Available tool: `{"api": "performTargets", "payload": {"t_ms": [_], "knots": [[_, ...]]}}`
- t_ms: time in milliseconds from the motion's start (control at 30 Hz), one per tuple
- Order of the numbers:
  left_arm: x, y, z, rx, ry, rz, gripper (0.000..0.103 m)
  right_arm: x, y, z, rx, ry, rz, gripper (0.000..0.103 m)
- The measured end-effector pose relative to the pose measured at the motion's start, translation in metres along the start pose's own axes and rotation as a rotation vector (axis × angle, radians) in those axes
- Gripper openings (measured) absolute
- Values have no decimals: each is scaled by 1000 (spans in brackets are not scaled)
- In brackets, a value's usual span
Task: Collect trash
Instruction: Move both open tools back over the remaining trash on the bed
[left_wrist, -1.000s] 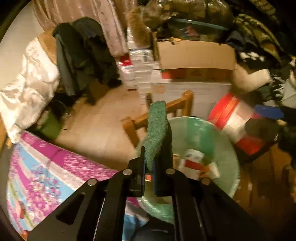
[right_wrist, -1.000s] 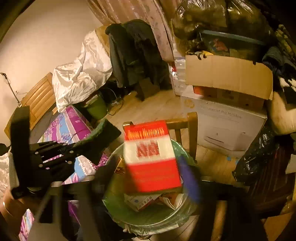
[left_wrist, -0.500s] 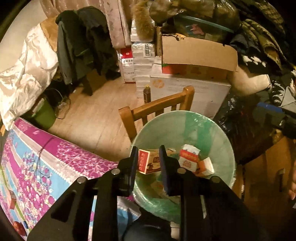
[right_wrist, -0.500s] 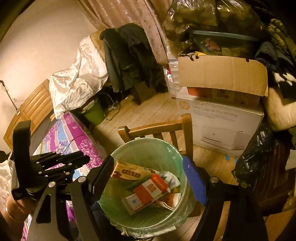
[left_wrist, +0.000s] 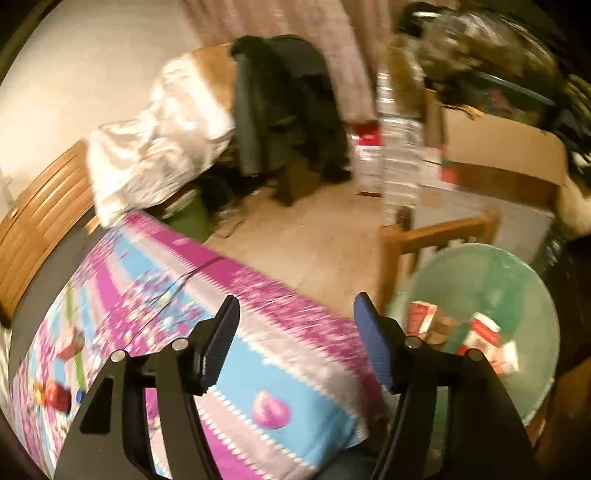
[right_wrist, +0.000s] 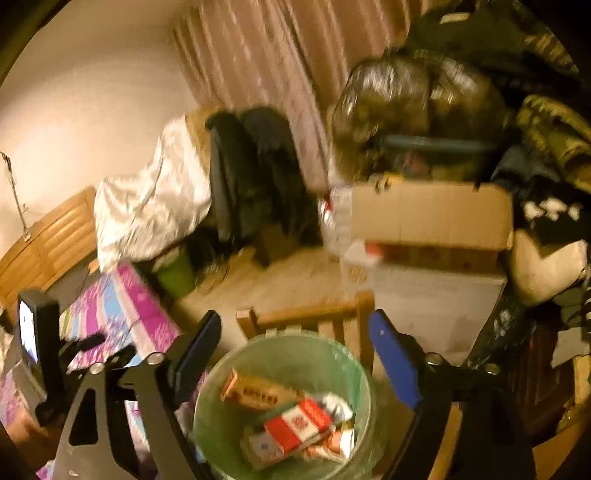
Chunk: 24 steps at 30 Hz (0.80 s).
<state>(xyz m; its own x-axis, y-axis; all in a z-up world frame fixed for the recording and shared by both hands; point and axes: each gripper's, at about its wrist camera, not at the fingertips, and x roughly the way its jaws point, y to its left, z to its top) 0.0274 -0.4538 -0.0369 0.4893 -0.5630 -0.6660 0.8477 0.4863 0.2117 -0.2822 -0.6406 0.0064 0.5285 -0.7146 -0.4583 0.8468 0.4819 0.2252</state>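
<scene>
Over the bin (right_wrist: 284, 402), right gripper (right_wrist: 295, 354) hangs spread and empty; its red-white carton (right_wrist: 299, 424) now lies inside with other trash. Left gripper (left_wrist: 295, 332), also released, has swung toward the patterned bed (left_wrist: 258, 369). Both drops look done; more collecting likely.

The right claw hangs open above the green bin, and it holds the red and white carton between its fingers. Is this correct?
Not quite. The right claw does hang open above the green bin, but it holds nothing. The right wrist view shows the red and white carton lying inside the bin among the other trash.
</scene>
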Motion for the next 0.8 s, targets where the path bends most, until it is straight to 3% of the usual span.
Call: {"api": "performTargets", "payload": {"t_ms": [200,400,567,800], "knots": [[-6,60,-27,-123,3,168,70,-21,25,-7,-22,-131,-50,92],[-20,112,-62,-222,10,322,77,-30,65,-20,-89,-200,-53,97],[-37,151,-95,-283,7,427,80,-33,112,-33,-178,-237,-13,98],[-56,192,-145,-369,55,514,84,-32,196,-64,-375,-231,89,98]]}}
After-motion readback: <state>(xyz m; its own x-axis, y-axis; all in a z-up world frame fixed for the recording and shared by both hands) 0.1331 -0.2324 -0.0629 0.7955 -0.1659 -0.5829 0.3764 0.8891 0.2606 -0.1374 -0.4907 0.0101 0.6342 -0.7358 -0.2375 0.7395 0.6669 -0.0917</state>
